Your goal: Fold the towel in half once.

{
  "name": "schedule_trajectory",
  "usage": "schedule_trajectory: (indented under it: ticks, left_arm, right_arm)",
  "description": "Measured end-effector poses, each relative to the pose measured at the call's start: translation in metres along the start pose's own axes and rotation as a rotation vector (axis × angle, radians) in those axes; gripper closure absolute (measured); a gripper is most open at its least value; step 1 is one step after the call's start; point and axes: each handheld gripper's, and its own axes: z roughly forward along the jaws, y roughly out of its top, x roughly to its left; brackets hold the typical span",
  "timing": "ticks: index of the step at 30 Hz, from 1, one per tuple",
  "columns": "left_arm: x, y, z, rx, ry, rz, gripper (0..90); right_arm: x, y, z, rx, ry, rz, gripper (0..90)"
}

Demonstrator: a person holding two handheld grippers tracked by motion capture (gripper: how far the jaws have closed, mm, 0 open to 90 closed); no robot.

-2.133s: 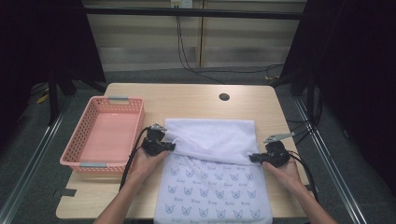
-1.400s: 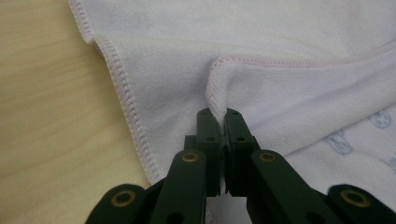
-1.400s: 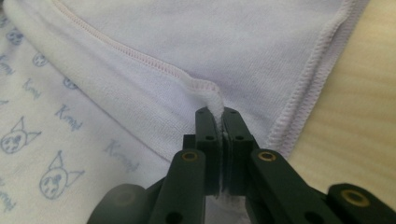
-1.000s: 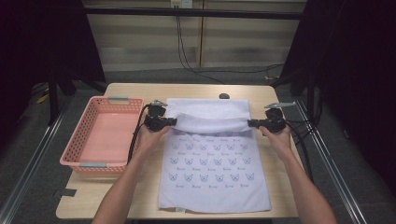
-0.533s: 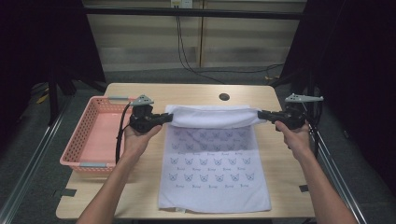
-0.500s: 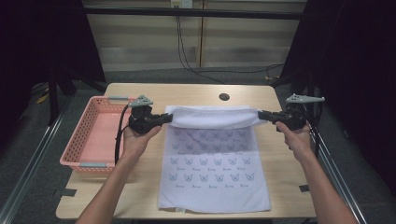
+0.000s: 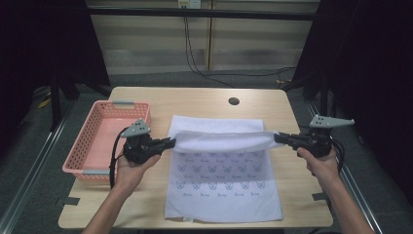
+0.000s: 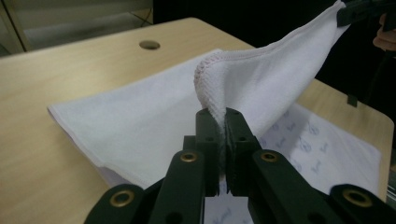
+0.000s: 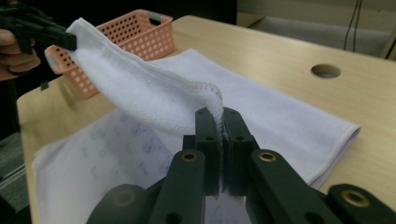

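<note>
A white towel with a small printed pattern lies spread on the wooden table. One edge is lifted and stretched taut above it between my two grippers. My left gripper is shut on the left corner of that edge, and the towel rises from its closed tips. At the right corner my right gripper is shut too, pinching the hem between its tips. The far part of the towel rests flat on the table.
A pink perforated basket stands empty at the table's left edge, close to my left hand. A round cable hole sits in the tabletop beyond the towel. Dark floor and cables lie past the table's far edge.
Both grippers first carried the towel edge up and away, and the towel slid farther onto the table. In the last half second they came back toward the near side and lower, still holding it.
</note>
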Motion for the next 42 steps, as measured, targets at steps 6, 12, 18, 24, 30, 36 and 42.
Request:
schedule_trajectory:
  ticks: [6,12,18,24,30,36,42]
  left_arm:
    - [-0.016,-0.038,-0.004,0.035,-0.039,-0.017,85.7]
    - [-0.029,-0.067,0.002,0.126,-0.057,0.023,84.4]
    - [-0.027,-0.091,0.012,0.238,-0.063,0.013,83.6]
    - [-0.032,-0.098,0.006,0.262,-0.074,0.033,83.5]
    - [-0.039,-0.107,0.004,0.324,-0.113,0.059,79.9]
    - [-0.046,-0.105,-0.008,0.325,-0.164,0.078,75.4]
    - [-0.047,-0.108,-0.029,0.286,-0.195,0.054,67.4]
  right_arm:
    - [0.018,-0.031,-0.009,0.051,0.015,-0.014,87.1]
    - [0.029,-0.063,-0.016,0.091,0.016,0.006,86.9]
    - [0.031,-0.103,0.002,0.243,0.036,0.024,86.2]
    - [0.039,-0.116,0.0,0.302,0.045,0.013,83.0]
    - [0.051,-0.124,-0.004,0.383,0.073,-0.023,75.9]
    - [0.062,-0.121,-0.013,0.392,0.107,-0.039,69.4]
    - [0.073,-0.124,-0.029,0.375,0.109,-0.031,60.8]
